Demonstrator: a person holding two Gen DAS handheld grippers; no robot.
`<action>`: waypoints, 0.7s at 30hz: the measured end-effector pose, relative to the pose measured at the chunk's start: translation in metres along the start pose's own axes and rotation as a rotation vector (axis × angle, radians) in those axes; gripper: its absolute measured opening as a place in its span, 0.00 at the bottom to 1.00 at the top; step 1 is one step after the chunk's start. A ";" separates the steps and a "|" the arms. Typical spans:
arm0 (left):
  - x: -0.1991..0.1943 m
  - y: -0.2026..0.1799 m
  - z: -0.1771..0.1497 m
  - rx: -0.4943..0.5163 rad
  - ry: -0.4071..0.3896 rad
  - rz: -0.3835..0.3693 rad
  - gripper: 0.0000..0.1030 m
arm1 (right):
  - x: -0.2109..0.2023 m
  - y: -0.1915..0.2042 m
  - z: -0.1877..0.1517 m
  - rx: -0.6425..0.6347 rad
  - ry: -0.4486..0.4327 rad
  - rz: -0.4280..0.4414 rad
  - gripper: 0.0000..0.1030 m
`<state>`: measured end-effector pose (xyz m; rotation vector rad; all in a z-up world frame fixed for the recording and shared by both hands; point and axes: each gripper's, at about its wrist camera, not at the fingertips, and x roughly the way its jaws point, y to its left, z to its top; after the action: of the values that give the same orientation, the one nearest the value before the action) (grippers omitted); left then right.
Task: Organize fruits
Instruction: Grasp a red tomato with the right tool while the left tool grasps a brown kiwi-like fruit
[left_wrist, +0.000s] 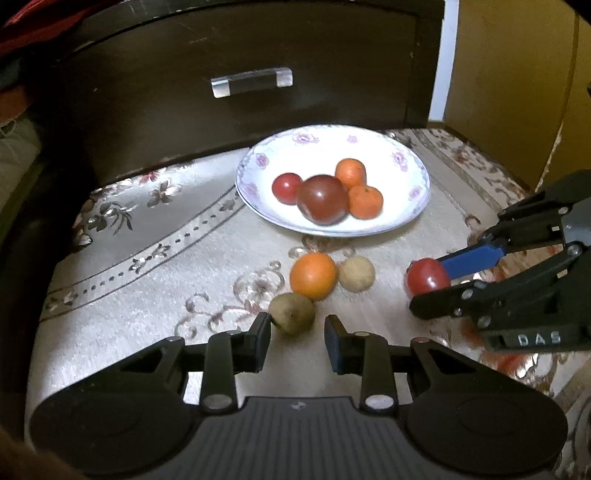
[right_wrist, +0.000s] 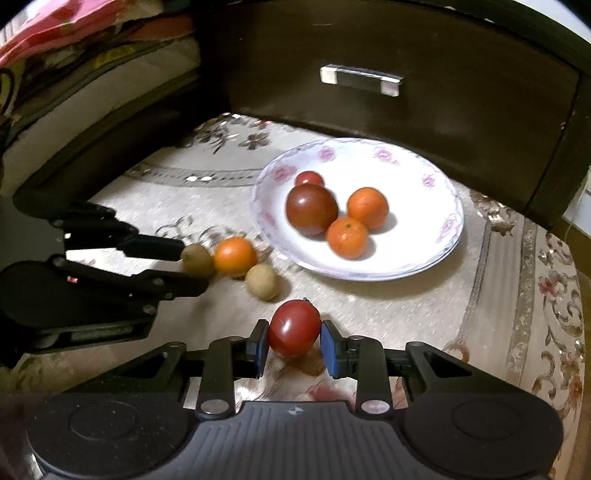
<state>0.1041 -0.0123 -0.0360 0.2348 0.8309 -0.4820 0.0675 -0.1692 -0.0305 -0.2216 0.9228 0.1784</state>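
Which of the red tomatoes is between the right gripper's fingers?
The red tomato lying alone on the patterned cloth, between the right gripper pads. The other two tomatoes lie in the white plate with two oranges.

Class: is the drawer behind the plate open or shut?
Shut. The drawer front sits flush with the dark cabinet, no gap or interior visible above the plate.
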 end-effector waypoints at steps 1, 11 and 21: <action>0.001 0.000 -0.001 0.001 0.006 0.000 0.37 | 0.001 0.003 -0.002 -0.009 0.008 0.007 0.25; 0.008 0.006 0.001 -0.037 0.003 0.000 0.39 | 0.005 0.009 -0.004 -0.041 0.022 0.004 0.26; 0.011 0.006 0.001 -0.031 -0.015 -0.002 0.43 | 0.005 0.009 -0.004 -0.041 0.016 0.000 0.27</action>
<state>0.1144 -0.0116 -0.0436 0.2019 0.8231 -0.4722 0.0652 -0.1608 -0.0384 -0.2614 0.9361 0.1959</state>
